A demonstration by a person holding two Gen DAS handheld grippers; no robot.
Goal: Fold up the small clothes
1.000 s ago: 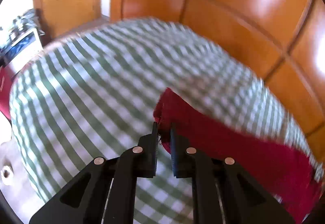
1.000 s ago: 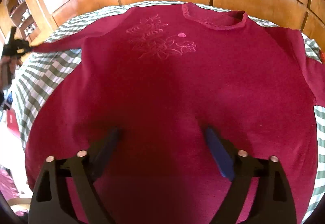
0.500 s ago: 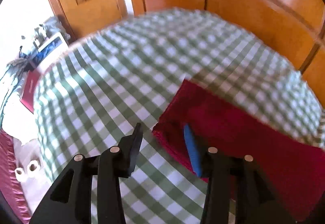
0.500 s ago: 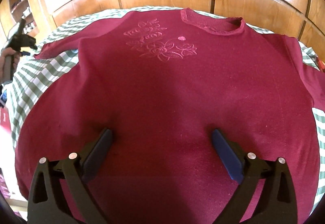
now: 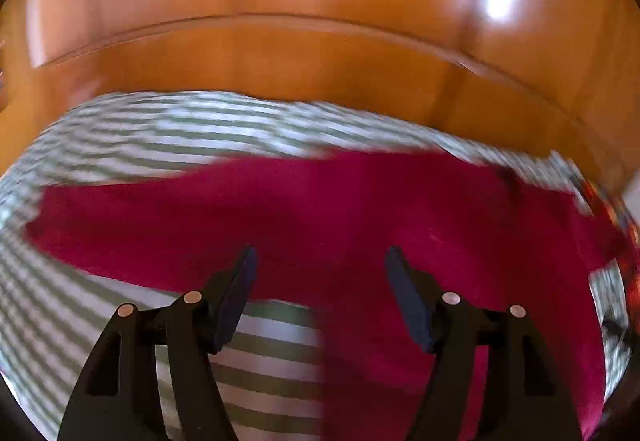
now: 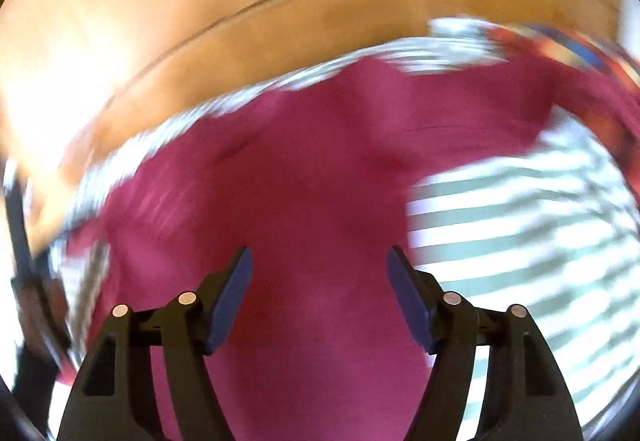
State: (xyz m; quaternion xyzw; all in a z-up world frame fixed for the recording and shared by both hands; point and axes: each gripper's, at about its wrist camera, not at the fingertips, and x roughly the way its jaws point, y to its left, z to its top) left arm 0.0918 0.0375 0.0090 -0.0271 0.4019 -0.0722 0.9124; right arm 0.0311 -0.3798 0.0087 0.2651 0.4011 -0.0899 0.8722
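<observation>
The maroon sweater (image 6: pixel 304 177) lies spread flat on the checked table (image 6: pixel 520 217), no fold made yet. The left gripper (image 5: pixel 318 273) hangs empty, jaws opening; the right gripper (image 6: pixel 320 273) is empty too, jaws closing.

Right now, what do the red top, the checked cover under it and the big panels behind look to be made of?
Red top: soft matte knit, probably cotton; it lies limp.
Checked cover: woven fabric, green and white, matte; blur hides the weave.
Panels: wood or wood veneer, glossy varnish; bright window reflections show on them.

Green-white checked tablecloth (image 5: pixel 132 137) covers table; crimson sweater (image 5: pixel 320 201) spread flat on it.
</observation>
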